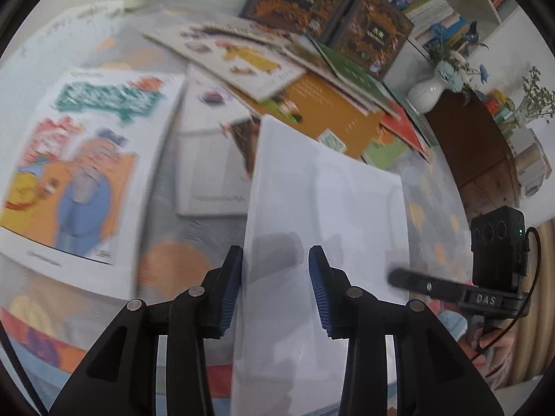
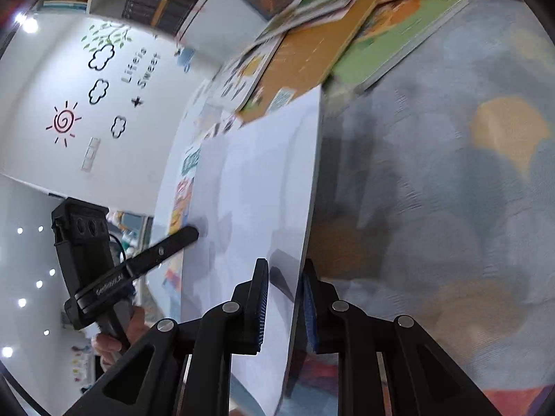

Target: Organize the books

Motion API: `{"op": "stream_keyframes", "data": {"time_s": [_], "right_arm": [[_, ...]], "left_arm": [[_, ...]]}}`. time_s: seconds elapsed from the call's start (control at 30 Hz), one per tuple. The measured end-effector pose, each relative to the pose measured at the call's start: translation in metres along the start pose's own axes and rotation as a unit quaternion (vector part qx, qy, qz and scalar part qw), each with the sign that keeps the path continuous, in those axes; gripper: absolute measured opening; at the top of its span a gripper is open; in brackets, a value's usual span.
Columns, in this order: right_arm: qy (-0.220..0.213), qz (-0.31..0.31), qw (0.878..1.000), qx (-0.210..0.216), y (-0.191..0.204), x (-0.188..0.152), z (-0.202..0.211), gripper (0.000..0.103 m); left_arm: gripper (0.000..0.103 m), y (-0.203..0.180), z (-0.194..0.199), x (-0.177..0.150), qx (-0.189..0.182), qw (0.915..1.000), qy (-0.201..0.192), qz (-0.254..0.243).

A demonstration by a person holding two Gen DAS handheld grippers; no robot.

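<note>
we see a large thin book with a plain white cover (image 1: pixel 322 215) held up off the carpet (image 2: pixel 451 190), tilted, between our two tools. the cover is blank and glossy, with grey shadows across it and no print we can read. the left tool (image 1: pixel 275 291) straddles its near edge with the blue pads apart, the left pad at the edge. the right tool (image 2: pixel 285 306) has the book's thin edge between its pads, clamped on it or very nearly so. beyond lies a loose pile of picture books (image 1: pixel 312 79), and a cartoon-cover book (image 1: pixel 86 159) lies flat to the left.
</note>
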State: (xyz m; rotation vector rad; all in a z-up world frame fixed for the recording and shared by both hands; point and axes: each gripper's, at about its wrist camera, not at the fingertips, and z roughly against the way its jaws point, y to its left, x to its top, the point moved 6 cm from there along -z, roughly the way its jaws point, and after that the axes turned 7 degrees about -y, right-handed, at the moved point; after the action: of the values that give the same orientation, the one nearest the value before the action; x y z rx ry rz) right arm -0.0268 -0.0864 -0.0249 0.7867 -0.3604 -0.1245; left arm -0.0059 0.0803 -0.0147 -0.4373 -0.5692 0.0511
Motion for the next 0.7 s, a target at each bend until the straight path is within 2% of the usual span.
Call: {"op": "stream_keyframes", "data": {"time_s": [0.27,0.53,0.7], "right_arm": [[0.026,0.039,0.999,0.009,0.055,0.016,-0.023,0.019],[0.050,0.088,0.995,0.006,0.114,0.048,-0.072,0.020],[0.062,0.100,0.993,0.001,0.138,0.063,-0.113,0.020]], "left_arm": [[0.035,0.029,0.034,0.034,0.030,0.9988,-0.040,0.006],[0.035,0.073,0.061,0.083,0.063,0.9949,-0.079,0.008],[0.036,0.114,0.069,0.105,0.057,0.9936,-0.092,0.035]]}}
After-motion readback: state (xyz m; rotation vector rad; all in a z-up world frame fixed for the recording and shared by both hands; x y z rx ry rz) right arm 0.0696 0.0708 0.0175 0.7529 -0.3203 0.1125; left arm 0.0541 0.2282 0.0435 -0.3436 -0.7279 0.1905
